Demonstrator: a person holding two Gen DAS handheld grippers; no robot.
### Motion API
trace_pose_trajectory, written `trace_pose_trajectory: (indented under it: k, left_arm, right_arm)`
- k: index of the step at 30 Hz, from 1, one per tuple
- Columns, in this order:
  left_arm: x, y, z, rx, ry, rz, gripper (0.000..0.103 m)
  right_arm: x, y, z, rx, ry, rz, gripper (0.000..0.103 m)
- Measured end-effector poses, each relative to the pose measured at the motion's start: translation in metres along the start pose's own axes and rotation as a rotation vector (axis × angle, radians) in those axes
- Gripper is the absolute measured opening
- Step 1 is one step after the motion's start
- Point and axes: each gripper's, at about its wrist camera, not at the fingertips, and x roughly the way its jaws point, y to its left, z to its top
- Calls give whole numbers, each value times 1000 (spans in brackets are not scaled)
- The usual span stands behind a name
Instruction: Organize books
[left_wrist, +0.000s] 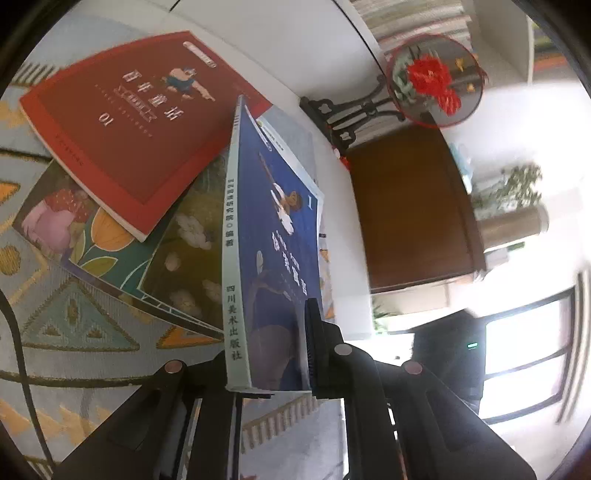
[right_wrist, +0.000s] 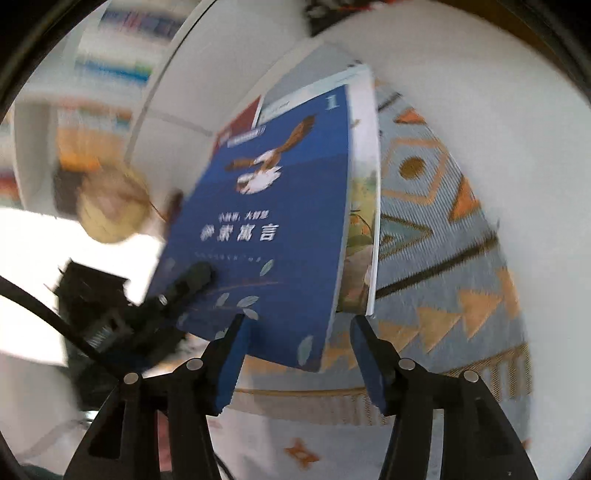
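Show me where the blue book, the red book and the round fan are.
blue book (left_wrist: 273, 236), left wrist view, front cover.
red book (left_wrist: 125, 140), left wrist view, middle of cover.
round fan (left_wrist: 432, 79), left wrist view, red flower.

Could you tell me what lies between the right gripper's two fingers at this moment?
In the right wrist view, only the blue book's lower corner hangs between the fingers of the right gripper, and neither pad touches it.

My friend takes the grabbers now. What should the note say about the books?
Left gripper: shut on the blue book, holding it up on edge by its spine end.
Right gripper: open, just below the blue book's lower edge, not gripping.
Red book lies on a flowery book, both flat on the patterned mat.
Done: blue book picked up.
Left: put it away, then the other two.
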Motion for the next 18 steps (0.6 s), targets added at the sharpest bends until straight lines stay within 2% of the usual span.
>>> trace_pose_trajectory:
  k: [3, 6, 9, 10, 11, 14, 16, 18]
  left_arm:
    - [0, 5, 2, -44, 6, -34, 8]
    - [3, 6, 2, -83, 22, -82, 8]
    - [4, 2, 1, -68, 25, -69, 8]
    - [5, 1, 0, -55, 27, -56, 8]
    - [4, -1, -1, -38, 24, -34, 8]
    - [3, -5, -1, 15, 27, 25, 13]
    - [1, -5, -2, 44, 23, 79, 24]
    - [-2, -4, -5, 70, 22, 91, 25]
  right_arm:
    - [7, -18, 0, 128, 0, 138, 55]
    - [17, -20, 2, 182, -13, 211, 55]
    - [34, -19, 5, 244, -8, 302, 55]
    - [36, -17, 5, 253, -21, 310, 50]
    - [37, -15, 5, 258, -48, 308, 36]
    - [30, -9, 5, 257, -97, 302, 17]
    - [18, -5, 5, 226, -103, 280, 11]
    - [9, 3, 3, 178, -103, 232, 11]
